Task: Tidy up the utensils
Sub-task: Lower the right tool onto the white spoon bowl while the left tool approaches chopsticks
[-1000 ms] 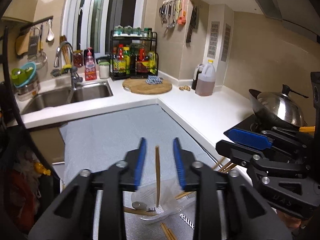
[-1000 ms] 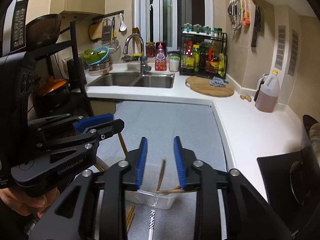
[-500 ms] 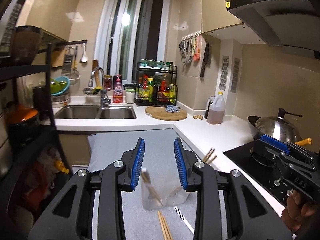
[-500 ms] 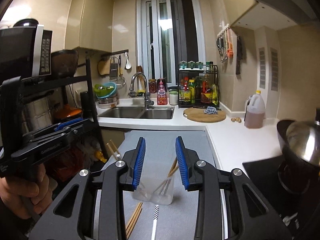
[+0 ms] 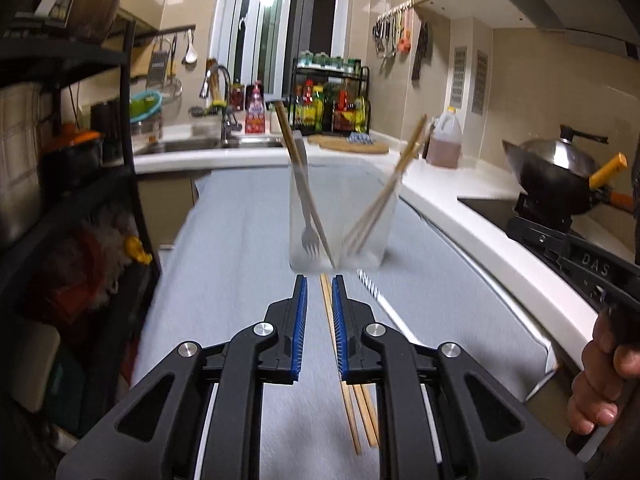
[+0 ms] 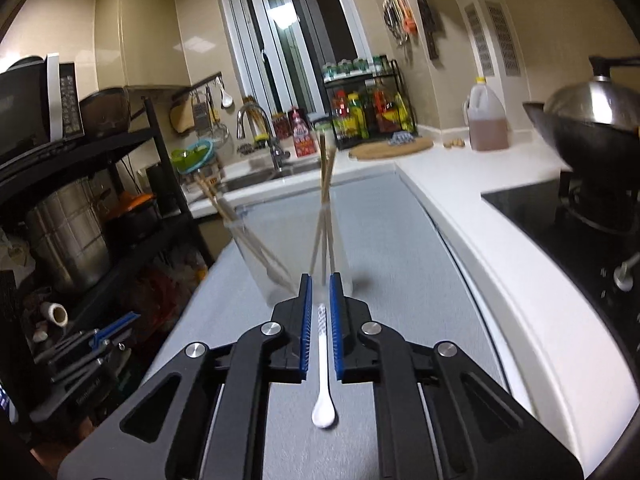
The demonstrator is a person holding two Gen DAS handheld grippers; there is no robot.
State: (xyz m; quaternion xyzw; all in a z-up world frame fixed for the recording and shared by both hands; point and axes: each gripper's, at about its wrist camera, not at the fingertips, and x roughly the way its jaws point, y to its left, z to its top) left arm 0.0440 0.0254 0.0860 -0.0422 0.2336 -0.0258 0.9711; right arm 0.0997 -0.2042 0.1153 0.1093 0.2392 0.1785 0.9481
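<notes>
Both grippers lower, narrower; "DAS" on right gripper (image 5: pixel 592 276).

We look forward along each gripper's fingers from low over the grey mat (image 5: pixel 240 240), both views facing the sink (image 5: pixel 208 145) and window wall. The left wrist view sits near the clear container (image 5: pixel 340 216), the right wrist view closer to it (image 6: pixel 288 248). Both views share the container, mat, sink, bottle rack (image 6: pixel 366 108) and wok (image 5: pixel 560 168).
</notes>
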